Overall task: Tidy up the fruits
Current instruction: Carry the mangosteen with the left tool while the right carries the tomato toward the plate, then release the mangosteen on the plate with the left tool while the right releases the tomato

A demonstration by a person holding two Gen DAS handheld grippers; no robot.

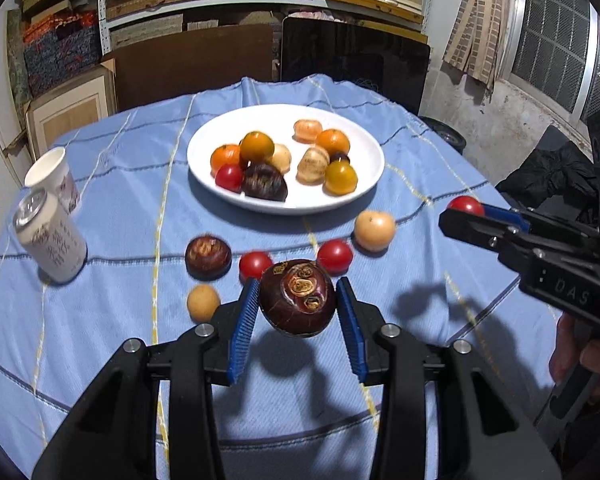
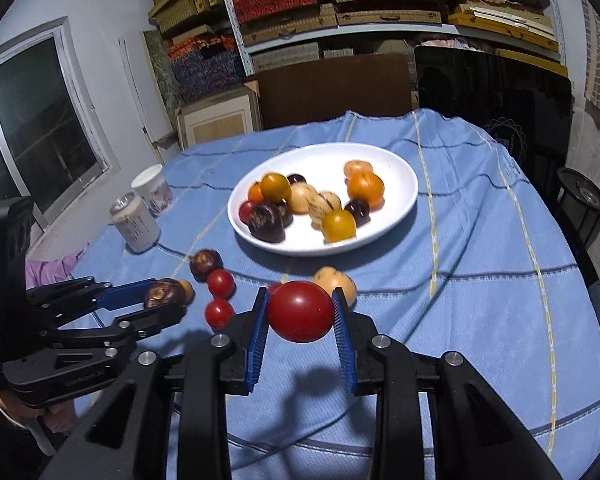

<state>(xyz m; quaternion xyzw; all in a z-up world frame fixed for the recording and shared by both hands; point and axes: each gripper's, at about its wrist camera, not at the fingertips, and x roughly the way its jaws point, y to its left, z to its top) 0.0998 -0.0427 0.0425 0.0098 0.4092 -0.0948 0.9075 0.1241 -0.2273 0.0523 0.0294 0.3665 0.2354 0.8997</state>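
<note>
- Left gripper (image 1: 298, 300): fingers clamp the dark brown water chestnut (image 1: 297, 297), above the blue cloth (image 1: 420, 288).
- Right gripper (image 2: 301, 312): fingers clamp the red tomato (image 2: 300, 311).
- White plate (image 1: 364, 192), partly loaded with fruit: 12 o'clock of both grippers.

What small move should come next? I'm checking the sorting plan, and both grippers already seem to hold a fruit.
Probably carry both forward over the white plate and release there. The left gripper grips a dark water chestnut clear of the cloth, the right gripper a red tomato, and the plate ahead already holds similar fruit.
</note>
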